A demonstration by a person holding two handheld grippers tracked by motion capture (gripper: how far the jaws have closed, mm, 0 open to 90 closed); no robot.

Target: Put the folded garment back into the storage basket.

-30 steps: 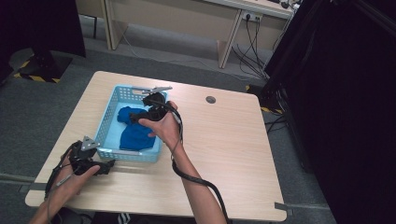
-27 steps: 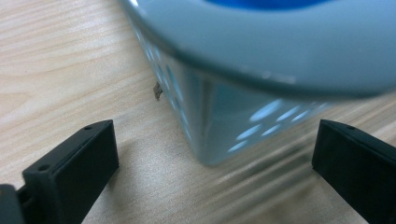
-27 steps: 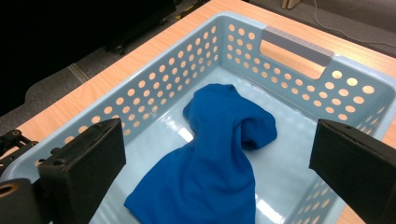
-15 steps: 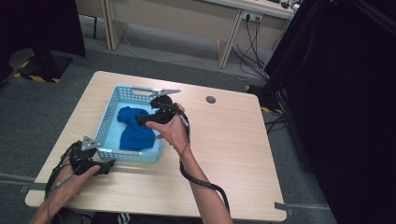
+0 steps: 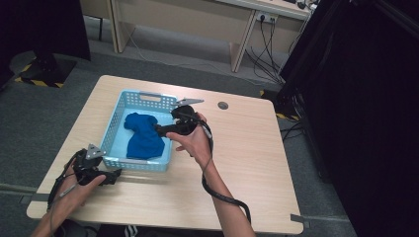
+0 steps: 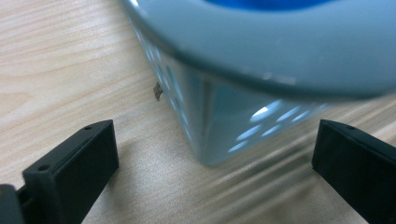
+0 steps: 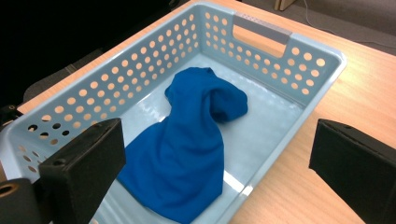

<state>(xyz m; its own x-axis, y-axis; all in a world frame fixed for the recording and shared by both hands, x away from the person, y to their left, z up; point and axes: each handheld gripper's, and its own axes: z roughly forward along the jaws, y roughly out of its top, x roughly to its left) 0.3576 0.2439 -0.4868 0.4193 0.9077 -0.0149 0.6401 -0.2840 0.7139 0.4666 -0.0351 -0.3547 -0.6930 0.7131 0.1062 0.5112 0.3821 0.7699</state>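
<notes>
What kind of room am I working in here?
Probably an office or lab workroom. The pale wooden table stands on grey carpet, a second desk behind it has a wall socket with trailing cables, and black curtains screen the right side.

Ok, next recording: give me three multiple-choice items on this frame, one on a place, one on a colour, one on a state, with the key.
1. Where does the blue cloth lie?
A. inside the light blue basket
B. on the bare table
C. on the floor

2. What colour is the basket?
A. red
B. light blue
C. black

3. How is the right claw?
A. shut on the cloth
B. shut, empty
C. open, holding nothing

Key: 1 A, the cloth rests on the basket's floor; 2 B, its perforated walls are light blue; 3 C, its jaws stand wide apart above the cloth.
</notes>
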